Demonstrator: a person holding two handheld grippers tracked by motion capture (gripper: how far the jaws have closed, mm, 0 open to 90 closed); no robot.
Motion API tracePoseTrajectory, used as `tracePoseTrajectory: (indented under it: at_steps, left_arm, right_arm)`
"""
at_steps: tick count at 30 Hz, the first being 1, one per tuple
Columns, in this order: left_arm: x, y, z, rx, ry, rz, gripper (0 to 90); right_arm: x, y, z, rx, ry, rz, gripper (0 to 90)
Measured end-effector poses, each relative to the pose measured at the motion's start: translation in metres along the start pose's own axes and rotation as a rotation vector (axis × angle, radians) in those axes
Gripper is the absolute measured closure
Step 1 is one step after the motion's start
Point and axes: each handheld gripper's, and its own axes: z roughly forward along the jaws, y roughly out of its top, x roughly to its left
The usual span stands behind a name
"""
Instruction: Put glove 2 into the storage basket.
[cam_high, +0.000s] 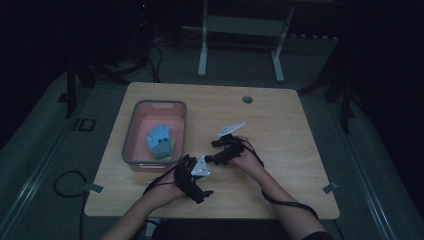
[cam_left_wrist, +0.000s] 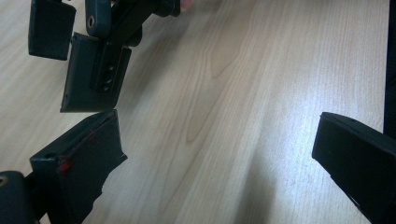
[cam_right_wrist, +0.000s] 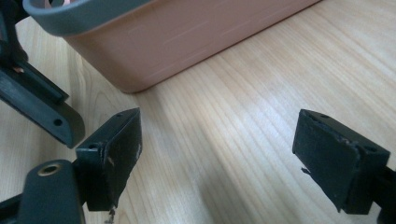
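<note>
Blue glove (cam_high: 160, 141) — crumpled, lying in pink bin (cam_high: 131, 131)

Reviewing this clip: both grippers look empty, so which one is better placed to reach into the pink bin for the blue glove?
Probably the left gripper: it sits just off the pink bin's near corner, open, nearer the blue glove. The right gripper, also open, lies farther out toward mid-table.

The high view is dim and murky; both gripper views are brighter, with blurred near jaws.
</note>
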Motion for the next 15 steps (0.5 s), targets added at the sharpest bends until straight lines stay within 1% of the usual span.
tracePoseTrajectory:
  at_steps: [4, 5, 7, 8, 9, 12, 15]
  left_arm:
    - [-0.003, -0.002, 0.006, -0.003, -0.010, -0.012, 1.5]
    - [-0.004, -0.003, 0.010, -0.006, -0.018, -0.019, 1.5]
    - [-0.005, -0.004, 0.013, -0.005, -0.019, -0.021, 1.4]
    - [-0.007, -0.006, 0.016, -0.006, -0.031, -0.030, 1.4]
    - [-0.007, -0.006, 0.019, -0.004, -0.031, -0.032, 1.5]
    - [-0.009, -0.009, 0.025, -0.009, -0.036, -0.042, 1.5]
    - [-0.009, -0.012, 0.030, -0.019, -0.043, -0.063, 1.5]
  right_arm:
    - [-0.001, -0.005, 0.001, 0.003, 0.003, 0.003, 15.9]
    - [-0.001, -0.008, 0.001, 0.004, 0.001, 0.013, 16.0]
    - [-0.002, -0.009, 0.002, 0.001, -0.001, 0.016, 15.9]
    - [-0.002, -0.012, 0.001, -0.006, -0.022, 0.021, 15.9]
    - [-0.002, -0.013, 0.001, -0.007, -0.024, 0.022, 15.8]
    - [-0.003, -0.017, 0.001, -0.016, -0.050, 0.034, 15.0]
    - [-0.004, -0.022, 0.001, -0.031, -0.088, 0.049, 14.8]
